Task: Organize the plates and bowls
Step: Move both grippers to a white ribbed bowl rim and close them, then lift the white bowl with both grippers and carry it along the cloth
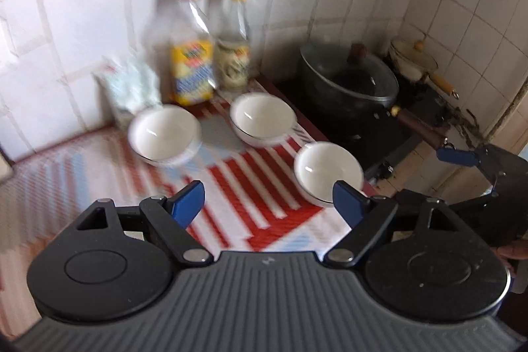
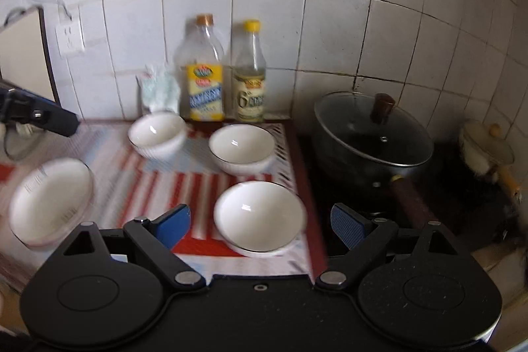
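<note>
Three white bowls stand on a red-striped mat [image 1: 264, 197]. In the left wrist view the left bowl [image 1: 165, 134], the middle bowl [image 1: 260, 117] and the near right bowl [image 1: 326, 170] lie beyond my open, empty left gripper [image 1: 269, 207]. In the right wrist view my open, empty right gripper [image 2: 260, 226] hovers over the near bowl [image 2: 259, 215]; the two other bowls [image 2: 156, 134] [image 2: 241, 147] sit behind. A white plate [image 2: 49, 197] lies at the left. The other gripper shows at the edges [image 1: 462, 157] [image 2: 39, 117].
Two bottles [image 2: 204, 78] [image 2: 249, 78] and a crumpled bag [image 2: 158, 88] stand against the tiled wall. A black lidded pot [image 2: 373, 137] and a small cream pan [image 2: 485, 147] sit on the stove at the right. A wall socket [image 2: 69, 37] is at the left.
</note>
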Demonstrator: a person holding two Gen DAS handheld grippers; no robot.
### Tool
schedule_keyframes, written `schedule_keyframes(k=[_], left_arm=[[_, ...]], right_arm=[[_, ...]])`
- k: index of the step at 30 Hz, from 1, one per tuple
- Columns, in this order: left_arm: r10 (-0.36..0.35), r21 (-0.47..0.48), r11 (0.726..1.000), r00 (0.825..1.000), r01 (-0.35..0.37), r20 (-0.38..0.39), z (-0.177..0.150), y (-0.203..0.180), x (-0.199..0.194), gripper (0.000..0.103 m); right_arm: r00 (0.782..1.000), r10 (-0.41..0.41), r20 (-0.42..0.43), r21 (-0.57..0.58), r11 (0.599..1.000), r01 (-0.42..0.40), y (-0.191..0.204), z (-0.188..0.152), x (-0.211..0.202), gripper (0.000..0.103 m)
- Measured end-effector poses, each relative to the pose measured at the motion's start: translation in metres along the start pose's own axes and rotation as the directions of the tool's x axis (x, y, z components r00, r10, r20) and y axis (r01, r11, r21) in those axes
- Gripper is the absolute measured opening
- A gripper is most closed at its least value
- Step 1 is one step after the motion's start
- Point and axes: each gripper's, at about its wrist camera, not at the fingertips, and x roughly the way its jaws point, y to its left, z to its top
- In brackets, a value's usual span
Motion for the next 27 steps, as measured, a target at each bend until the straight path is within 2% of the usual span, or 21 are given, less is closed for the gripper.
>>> schedule_keyframes(k=[3, 4, 5, 7, 8, 10, 12, 16, 20, 22, 24, 25, 27], left_arm=[[0.002, -0.014, 1.0, 0.998, -0.003, -0.064, -0.003, -0.017, 0.043, 0.081], [0.005, -0.012, 1.0, 0.997, -0.006, -0.083, -0.004, -0.021, 0.057, 0.077], [0.008, -0.01, 1.0, 0.995, -0.009, -0.103, -0.005, -0.025, 0.071, 0.075], [0.023, -0.017, 1.0, 0.989, -0.026, -0.143, -0.008, -0.03, 0.096, 0.064], [0.032, -0.018, 0.999, 0.987, -0.035, -0.154, -0.008, -0.032, 0.107, 0.062], [0.018, -0.037, 0.999, 0.986, -0.024, -0.167, -0.009, -0.034, 0.125, 0.055], [0.006, -0.08, 0.997, 0.983, -0.021, -0.181, -0.009, -0.032, 0.142, 0.053], [0.001, -0.132, 0.991, 0.974, -0.031, -0.225, -0.006, -0.035, 0.172, 0.039], [0.009, -0.153, 0.987, 0.964, -0.051, -0.265, -0.002, -0.039, 0.193, 0.033], [-0.008, -0.182, 0.982, 0.961, -0.044, -0.278, -0.001, -0.037, 0.2, 0.024], [0.0, -0.212, 0.975, 0.957, -0.065, -0.291, -0.001, -0.034, 0.208, 0.023], [0.017, -0.217, 0.972, 0.953, -0.086, -0.302, -0.002, -0.033, 0.211, 0.023], [0.026, -0.228, 0.968, 0.949, -0.103, -0.315, -0.003, -0.03, 0.217, 0.023]], right_arm=[[0.999, 0.043, -0.032, -0.051, 0.998, -0.045, -0.013, -0.009, 0.018, 0.094], [0.998, 0.058, -0.039, -0.041, 0.997, -0.059, -0.017, -0.011, 0.026, 0.094], [0.996, 0.074, -0.056, -0.013, 0.997, -0.075, -0.022, -0.012, 0.034, 0.094], [0.989, 0.114, -0.097, 0.064, 0.992, -0.108, -0.033, -0.016, 0.051, 0.091], [0.986, 0.126, -0.108, 0.096, 0.989, -0.116, -0.037, -0.018, 0.059, 0.087], [0.979, 0.146, -0.139, 0.147, 0.981, -0.126, -0.042, -0.022, 0.076, 0.086], [0.973, 0.156, -0.17, 0.181, 0.976, -0.124, -0.044, -0.025, 0.091, 0.076], [0.962, 0.169, -0.214, 0.241, 0.964, -0.115, -0.047, -0.026, 0.116, 0.068], [0.952, 0.14, -0.271, 0.271, 0.96, -0.064, -0.048, -0.024, 0.133, 0.06], [0.943, 0.148, -0.297, 0.306, 0.95, -0.053, -0.052, -0.023, 0.143, 0.054], [0.931, 0.17, -0.324, 0.356, 0.933, -0.046, -0.059, -0.023, 0.152, 0.043], [0.925, 0.18, -0.334, 0.382, 0.923, -0.042, -0.062, -0.023, 0.155, 0.041], [0.922, 0.192, -0.336, 0.416, 0.908, -0.038, -0.066, -0.022, 0.159, 0.032]])
